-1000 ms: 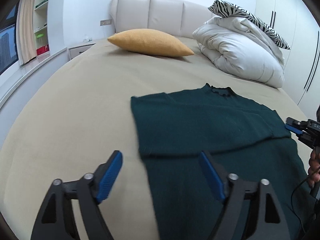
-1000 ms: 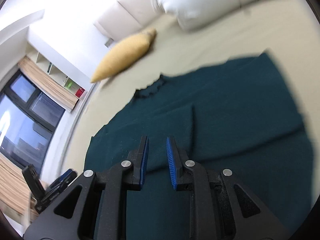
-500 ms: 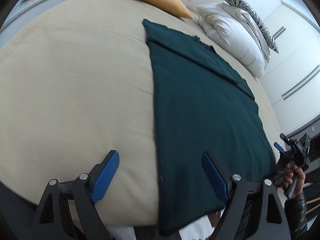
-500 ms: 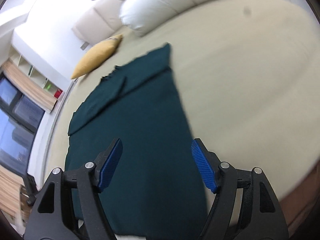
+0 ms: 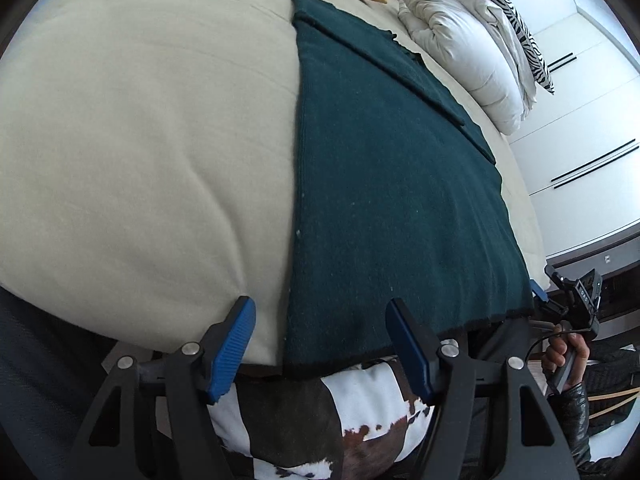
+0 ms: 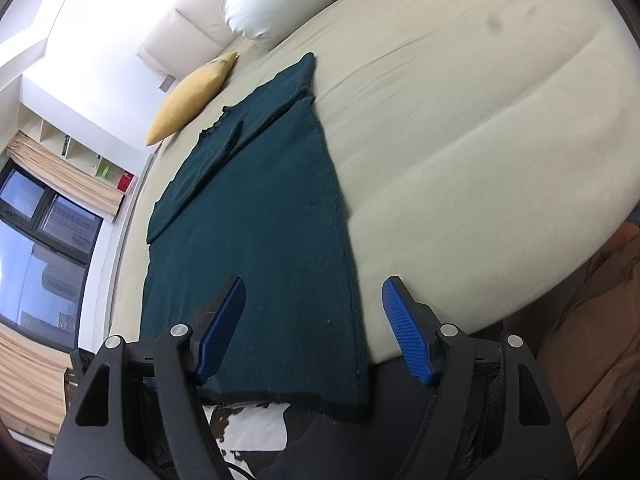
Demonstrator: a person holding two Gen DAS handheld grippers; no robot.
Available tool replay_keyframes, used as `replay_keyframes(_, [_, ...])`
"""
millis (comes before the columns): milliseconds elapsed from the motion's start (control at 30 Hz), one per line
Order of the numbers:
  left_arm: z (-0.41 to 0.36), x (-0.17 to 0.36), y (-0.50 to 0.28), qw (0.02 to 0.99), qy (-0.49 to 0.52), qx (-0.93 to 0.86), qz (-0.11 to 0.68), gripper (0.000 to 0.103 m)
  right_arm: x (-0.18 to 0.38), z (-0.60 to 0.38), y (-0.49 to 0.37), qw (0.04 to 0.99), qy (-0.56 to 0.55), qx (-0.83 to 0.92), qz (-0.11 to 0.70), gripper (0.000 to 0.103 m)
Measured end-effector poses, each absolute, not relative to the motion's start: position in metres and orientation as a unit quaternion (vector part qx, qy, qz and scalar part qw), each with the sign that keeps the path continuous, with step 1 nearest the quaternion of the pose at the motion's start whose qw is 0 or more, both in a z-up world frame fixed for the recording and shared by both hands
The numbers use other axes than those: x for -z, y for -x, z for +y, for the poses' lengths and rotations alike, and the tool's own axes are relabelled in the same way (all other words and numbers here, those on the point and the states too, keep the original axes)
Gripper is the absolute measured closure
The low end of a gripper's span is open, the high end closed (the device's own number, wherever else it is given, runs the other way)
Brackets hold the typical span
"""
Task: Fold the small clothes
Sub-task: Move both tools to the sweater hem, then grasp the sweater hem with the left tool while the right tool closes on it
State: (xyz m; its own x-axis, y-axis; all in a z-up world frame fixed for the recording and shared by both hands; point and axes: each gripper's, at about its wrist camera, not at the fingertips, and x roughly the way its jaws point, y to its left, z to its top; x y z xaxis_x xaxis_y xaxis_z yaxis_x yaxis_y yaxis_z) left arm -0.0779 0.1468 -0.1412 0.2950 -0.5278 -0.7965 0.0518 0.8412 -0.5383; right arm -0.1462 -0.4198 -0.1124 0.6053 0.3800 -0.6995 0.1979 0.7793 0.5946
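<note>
A dark green knit sweater (image 5: 392,184) lies flat on the beige bed (image 5: 140,140), sleeves folded in, its hem hanging over the near bed edge. It also shows in the right wrist view (image 6: 260,232). My left gripper (image 5: 324,348) is open and empty, straddling the sweater's left hem corner. My right gripper (image 6: 316,328) is open and empty, straddling the right hem corner. The right gripper also appears at the left wrist view's right edge (image 5: 560,304), held in a hand.
A yellow pillow (image 6: 192,96) and a white duvet (image 5: 464,44) with a zebra-print pillow (image 5: 508,12) lie at the bed's head. White wardrobes (image 5: 580,120) stand on the right. A window (image 6: 36,248) and a shelf are on the left. A cowhide-pattern rug (image 5: 340,420) lies below.
Both grippers have pulled back from the sweater's upper part to the hem at the near bed edge. The right gripper opened wide from nearly shut.
</note>
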Motion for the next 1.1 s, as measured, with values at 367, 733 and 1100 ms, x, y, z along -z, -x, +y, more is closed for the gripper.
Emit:
replay_keyframes(367, [0.158, 0.154, 0.070, 0.760, 0.251, 0.195, 0.566, 0.063, 0.112, -0.429, 0.164, 0.826, -0.352, -0.052, 0.437, 0.036])
replay_keyframes(733, [0.165, 0.158, 0.075, 0.738, 0.278, 0.216, 0.576, 0.091, 0.114, -0.434, 0.170, 0.817, -0.357, -0.041, 0.452, 0.036])
replay_keyframes(1100, [0.157, 0.155, 0.076, 0.741, 0.263, 0.222, 0.577, 0.095, 0.125, -0.430, 0.165, 0.798, -0.341, -0.035, 0.495, 0.043])
